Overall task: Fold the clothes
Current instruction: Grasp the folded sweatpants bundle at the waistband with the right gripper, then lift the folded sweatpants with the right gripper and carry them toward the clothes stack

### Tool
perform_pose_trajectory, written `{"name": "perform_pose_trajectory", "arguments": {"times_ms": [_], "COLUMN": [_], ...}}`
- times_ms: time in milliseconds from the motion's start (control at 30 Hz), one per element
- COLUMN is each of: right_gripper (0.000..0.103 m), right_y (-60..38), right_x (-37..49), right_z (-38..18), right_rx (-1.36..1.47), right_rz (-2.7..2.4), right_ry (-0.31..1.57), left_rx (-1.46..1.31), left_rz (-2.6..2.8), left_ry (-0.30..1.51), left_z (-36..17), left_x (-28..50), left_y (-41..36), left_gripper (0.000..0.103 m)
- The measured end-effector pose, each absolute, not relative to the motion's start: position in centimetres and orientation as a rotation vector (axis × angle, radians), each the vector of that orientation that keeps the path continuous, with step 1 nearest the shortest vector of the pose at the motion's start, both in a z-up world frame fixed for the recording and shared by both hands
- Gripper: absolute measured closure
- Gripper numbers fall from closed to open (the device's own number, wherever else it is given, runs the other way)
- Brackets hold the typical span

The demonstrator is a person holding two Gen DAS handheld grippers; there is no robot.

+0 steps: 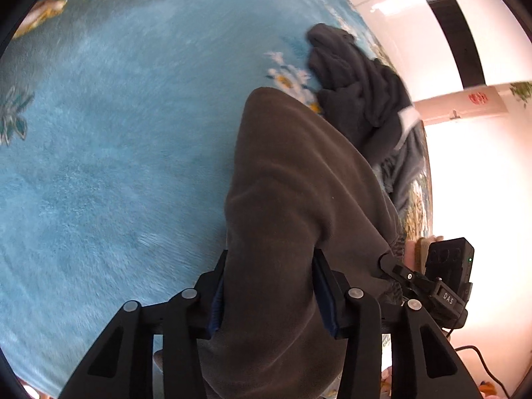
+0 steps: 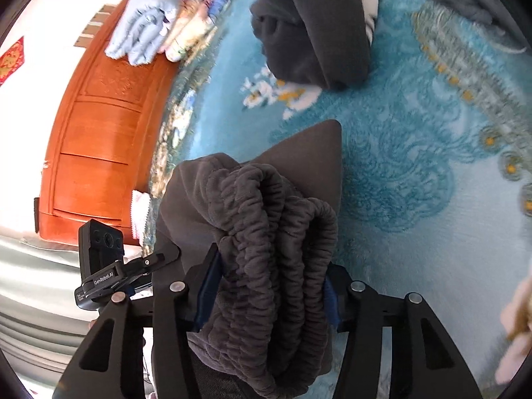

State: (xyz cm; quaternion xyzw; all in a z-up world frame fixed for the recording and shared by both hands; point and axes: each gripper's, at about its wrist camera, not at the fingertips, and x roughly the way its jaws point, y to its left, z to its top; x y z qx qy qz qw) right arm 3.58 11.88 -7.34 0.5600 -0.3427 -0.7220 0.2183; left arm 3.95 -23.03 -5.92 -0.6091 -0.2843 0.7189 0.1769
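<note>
A brown-grey pair of fleece trousers (image 1: 299,199) hangs between both grippers above a blue carpet-like blanket (image 1: 116,133). My left gripper (image 1: 269,286) is shut on a fold of the trouser cloth. My right gripper (image 2: 269,292) is shut on the bunched elastic waistband (image 2: 276,232) of the same trousers. The right gripper shows in the left wrist view (image 1: 432,286), touching the cloth at the right. The left gripper shows in the right wrist view (image 2: 109,272) at the left.
A pile of dark grey clothes (image 1: 359,99) lies on the blanket beyond the trousers; it shows in the right wrist view (image 2: 316,33) too. An orange wooden headboard (image 2: 103,133) stands at the left, with folded pale blue and patterned cloths (image 2: 159,23) by it.
</note>
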Motion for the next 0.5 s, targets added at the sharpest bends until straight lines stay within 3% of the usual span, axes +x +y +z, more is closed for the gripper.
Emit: {"name": "perform_pose_trajectory", "arguments": {"times_ms": [500], "right_gripper": [0.049], "right_y": [29.4], "right_x": [17.0], "right_z": [7.7], "right_rx": [1.192], "right_rz": [-2.479], "right_ry": [-1.052], "left_rx": [-1.447], "left_rz": [1.882], "left_ry": [-0.432], "left_z": [7.2], "left_x": [3.5], "left_y": [-1.8], "left_gripper": [0.054]}}
